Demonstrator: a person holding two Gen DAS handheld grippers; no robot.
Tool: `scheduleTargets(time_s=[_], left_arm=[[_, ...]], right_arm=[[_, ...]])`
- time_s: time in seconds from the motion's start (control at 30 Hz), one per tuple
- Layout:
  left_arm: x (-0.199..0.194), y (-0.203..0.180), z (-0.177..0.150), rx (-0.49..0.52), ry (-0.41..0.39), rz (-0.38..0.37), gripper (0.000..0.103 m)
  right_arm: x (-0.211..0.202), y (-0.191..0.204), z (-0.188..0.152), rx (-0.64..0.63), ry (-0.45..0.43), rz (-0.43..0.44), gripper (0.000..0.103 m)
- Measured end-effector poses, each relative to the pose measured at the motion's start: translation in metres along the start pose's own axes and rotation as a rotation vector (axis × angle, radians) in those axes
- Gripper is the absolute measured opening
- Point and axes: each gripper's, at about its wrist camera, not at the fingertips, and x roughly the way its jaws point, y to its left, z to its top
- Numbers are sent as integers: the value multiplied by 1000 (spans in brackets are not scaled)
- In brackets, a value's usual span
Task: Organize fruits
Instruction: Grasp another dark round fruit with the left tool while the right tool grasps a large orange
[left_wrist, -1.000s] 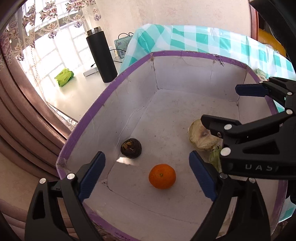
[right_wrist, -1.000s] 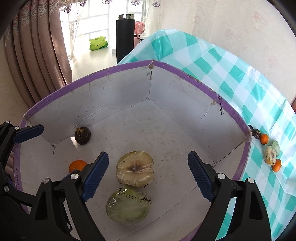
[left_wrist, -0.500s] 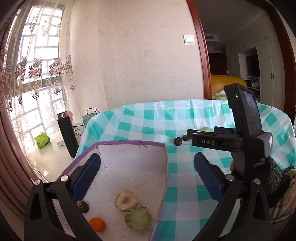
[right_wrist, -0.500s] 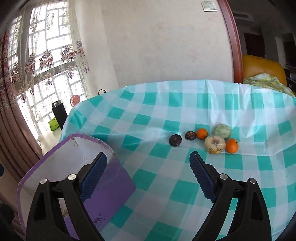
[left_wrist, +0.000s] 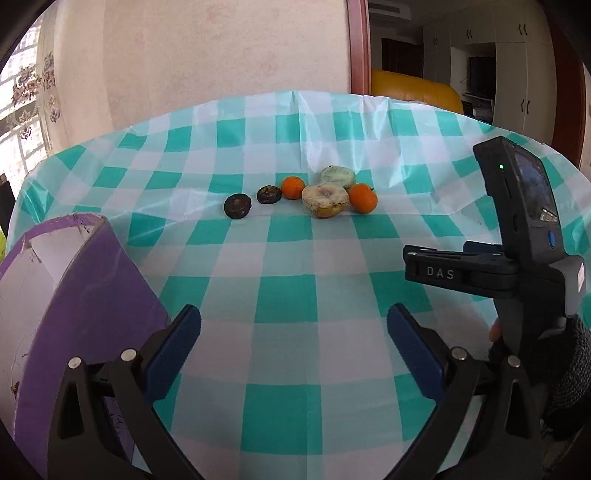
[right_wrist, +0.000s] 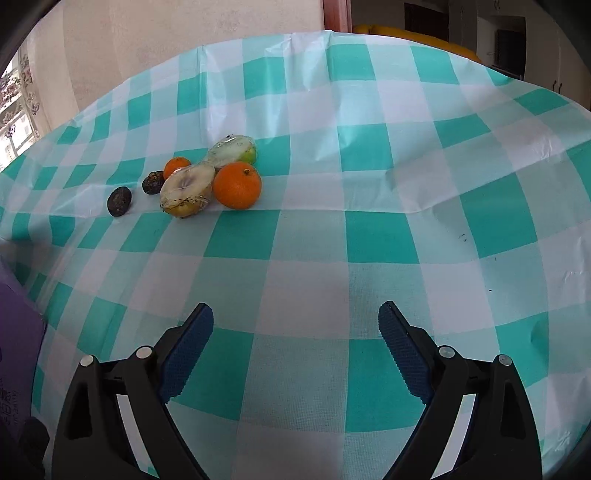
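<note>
A cluster of fruit lies on the green-checked tablecloth (right_wrist: 369, 240): two oranges (right_wrist: 237, 185) (right_wrist: 176, 166), two wrapped cut fruit halves (right_wrist: 187, 190) (right_wrist: 232, 149), and two dark wrinkled fruits (right_wrist: 119, 201) (right_wrist: 153, 181). The same cluster shows in the left wrist view, with an orange (left_wrist: 363, 198) and a cut half (left_wrist: 325, 197). My left gripper (left_wrist: 293, 341) is open and empty beside the purple-rimmed box (left_wrist: 70, 291). My right gripper (right_wrist: 295, 334) is open and empty, well short of the fruit. It also shows in the left wrist view (left_wrist: 517, 258), side-on.
The box corner shows at the left edge of the right wrist view (right_wrist: 18, 325). A yellow sofa (left_wrist: 413, 90) and a doorway stand behind the table. A window with a lace curtain (left_wrist: 22, 96) is at far left.
Both grippers have pulled out of the box and swung right over the table. The fruit left in the box is out of view; the table cluster is closer.
</note>
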Motion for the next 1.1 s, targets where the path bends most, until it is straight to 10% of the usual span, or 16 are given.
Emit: scheduleTargets(time_s=[0.63,0.93,1.1], left_arm=[[136,76,73,-424,85,104,101],[172,84,103,-396,98,144,97],[202,84,117,-377,185,173,78]], right_arm=[[75,23,79,-163,56,173,66],[80,27,83,-184,53,218,42],[81,17,85,-113,49,255,41]])
